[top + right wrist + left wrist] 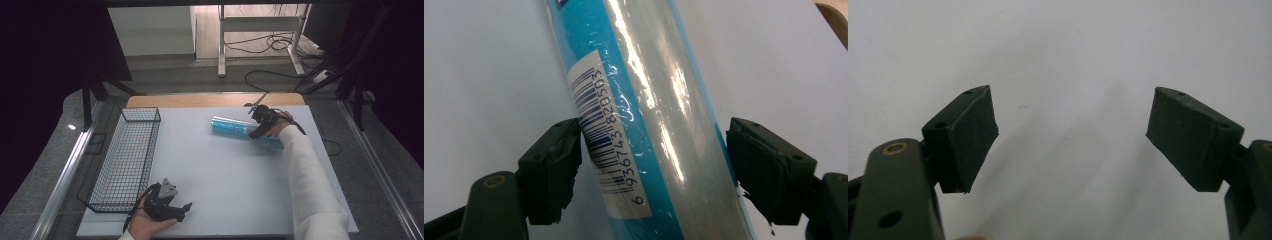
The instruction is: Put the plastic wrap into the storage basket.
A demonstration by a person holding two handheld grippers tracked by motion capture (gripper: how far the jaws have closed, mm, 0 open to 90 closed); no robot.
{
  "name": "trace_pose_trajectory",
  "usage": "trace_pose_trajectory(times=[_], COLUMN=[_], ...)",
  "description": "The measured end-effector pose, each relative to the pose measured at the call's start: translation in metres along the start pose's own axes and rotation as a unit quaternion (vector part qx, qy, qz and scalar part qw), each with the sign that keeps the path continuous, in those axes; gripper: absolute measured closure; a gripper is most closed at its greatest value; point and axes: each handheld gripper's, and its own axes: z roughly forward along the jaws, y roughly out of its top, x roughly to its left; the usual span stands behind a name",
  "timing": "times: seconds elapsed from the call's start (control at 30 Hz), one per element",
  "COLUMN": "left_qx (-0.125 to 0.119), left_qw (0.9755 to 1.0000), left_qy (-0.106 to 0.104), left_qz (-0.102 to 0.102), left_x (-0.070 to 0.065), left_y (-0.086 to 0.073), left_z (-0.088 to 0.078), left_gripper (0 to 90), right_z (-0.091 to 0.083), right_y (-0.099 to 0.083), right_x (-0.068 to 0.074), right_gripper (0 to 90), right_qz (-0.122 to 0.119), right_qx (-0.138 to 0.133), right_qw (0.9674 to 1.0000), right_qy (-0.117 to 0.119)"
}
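Near the counter's (210,165) far right edge lies the blue foil-wrapped roll (235,128), long axis crosswise to the right tongs (651,165), which straddle it, apart, not yet clamped. Left tongs (1070,135) idle, apart, near-left edge beside wire basket (125,160).

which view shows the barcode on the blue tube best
The right gripper view: the barcode on the blue tube is close, its digits readable, between the right claw's jaws. The high view shows merely a pale patch; the left gripper view faces bare table.
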Motion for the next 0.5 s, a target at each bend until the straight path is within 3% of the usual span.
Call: trace_pose_trajectory(times=[0.17,0.37,0.5], left_qx=[0.001,0.0,0.001], left_qw=[1.0,1.0,1.0], left_qy=[0.0,0.0,0.0], left_qz=[0.001,0.0,0.001], left_x=[0.0,0.0,0.0], left_y=[0.0,0.0,-0.001], left_z=[0.0,0.0,0.0], left_gripper=[19.8,19.8,19.8], right_z=[0.011,0.018,0.022], right_y=[0.002,0.002,0.002], right_x=[0.0,-0.002,-0.002], right_gripper=[23.8,23.9,25.8], right_qz=[-0.016,-0.012,-0.025], right_qx=[0.028,0.032,0.039], right_qw=[0.9995,0.9994,0.9988], right_qy=[-0.006,0.004,0.013])
